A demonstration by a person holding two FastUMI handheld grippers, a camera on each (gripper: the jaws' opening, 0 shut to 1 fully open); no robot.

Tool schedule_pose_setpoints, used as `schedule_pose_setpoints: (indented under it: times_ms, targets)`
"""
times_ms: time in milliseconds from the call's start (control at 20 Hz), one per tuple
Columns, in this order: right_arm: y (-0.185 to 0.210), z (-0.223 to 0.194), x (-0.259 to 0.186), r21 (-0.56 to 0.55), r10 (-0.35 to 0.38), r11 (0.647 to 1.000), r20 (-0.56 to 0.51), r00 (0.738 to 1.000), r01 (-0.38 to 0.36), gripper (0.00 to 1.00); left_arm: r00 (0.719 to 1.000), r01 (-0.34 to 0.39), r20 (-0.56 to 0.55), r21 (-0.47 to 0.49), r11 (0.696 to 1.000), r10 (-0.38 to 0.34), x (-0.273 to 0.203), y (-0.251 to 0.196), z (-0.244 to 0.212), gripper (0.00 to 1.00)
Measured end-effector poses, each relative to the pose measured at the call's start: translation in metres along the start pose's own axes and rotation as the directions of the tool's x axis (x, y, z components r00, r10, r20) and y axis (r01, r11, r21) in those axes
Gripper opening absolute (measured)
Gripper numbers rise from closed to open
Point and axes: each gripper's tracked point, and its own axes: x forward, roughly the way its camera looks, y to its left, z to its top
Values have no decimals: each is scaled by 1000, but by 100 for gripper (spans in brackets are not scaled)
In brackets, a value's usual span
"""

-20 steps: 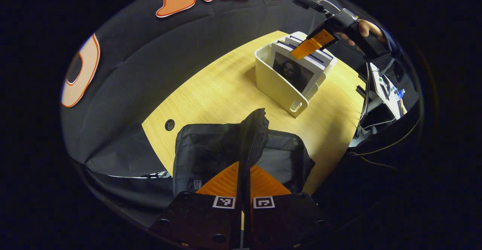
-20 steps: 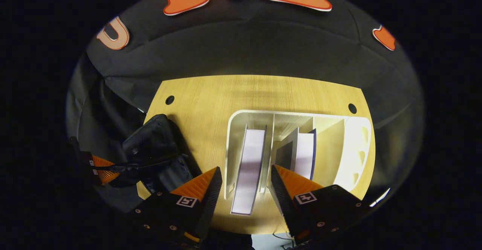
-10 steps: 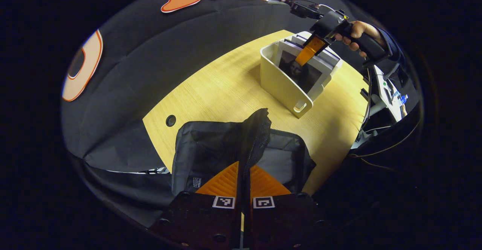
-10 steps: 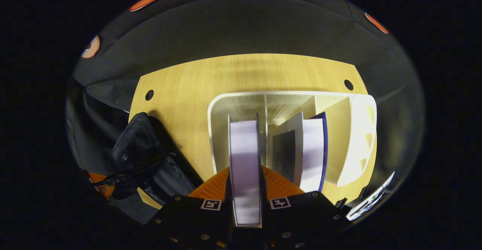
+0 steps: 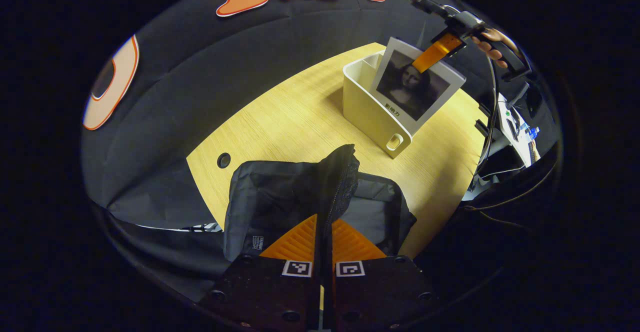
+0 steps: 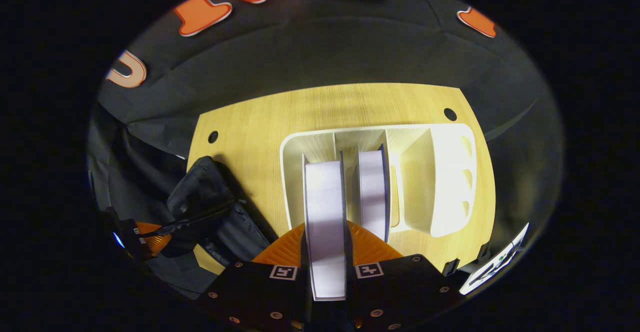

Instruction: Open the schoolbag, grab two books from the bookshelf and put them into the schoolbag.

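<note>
My left tool (image 5: 324, 232) pinches bag flap (image 5: 340, 172) open; right tool (image 6: 325, 242) pinches book (image 6: 324, 212) above shelf (image 6: 450, 182) for drop-in.

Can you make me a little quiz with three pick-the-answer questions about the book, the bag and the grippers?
1. Where is the book with the portrait cover?
A. flat on the table
B. lifted partly out of the white bookshelf in the right gripper
C. inside the schoolbag

2. How many books stand in the bookshelf besides the held one?
A. one
B. three
C. none

3. What is the left gripper doing?
A. open above the table
B. holding a book
C. shut on the schoolbag flap

Answers:
1 B, the left gripper view shows it raised above the shelf's rim.
2 A, the right gripper view shows one second book.
3 C, both fingers press the black zippered edge.
</note>
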Motion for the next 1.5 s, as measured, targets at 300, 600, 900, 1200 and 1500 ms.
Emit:
schedule_pose_setpoints:
  times_ms: [300, 600, 900, 1200, 1500]
  targets:
    - [-3, -6, -69, 39, 38, 998, 98, 994, -42, 27, 1000, 12, 22, 4, 1000, -12, -2, -3, -3, 4]
    - [9, -29, -116, 82, 108, 989, 185, 977, -125, 28, 999, 19, 26, 28, 999, -19, -4, -4, 1, 4]
    - [28, -60, -140, 137, 180, 967, 231, 956, -215, 27, 999, 27, 33, 43, 999, -28, -5, -3, 3, 4]
    - [62, -99, -121, 206, 296, 915, 243, 924, -348, 27, 998, 37, 39, 73, 997, -40, -7, -5, 9, 2]
    - [109, -144, -64, 310, 419, 829, 206, 884, -465, 27, 998, 45, 48, 80, 996, -49, -7, -6, 10, 2]
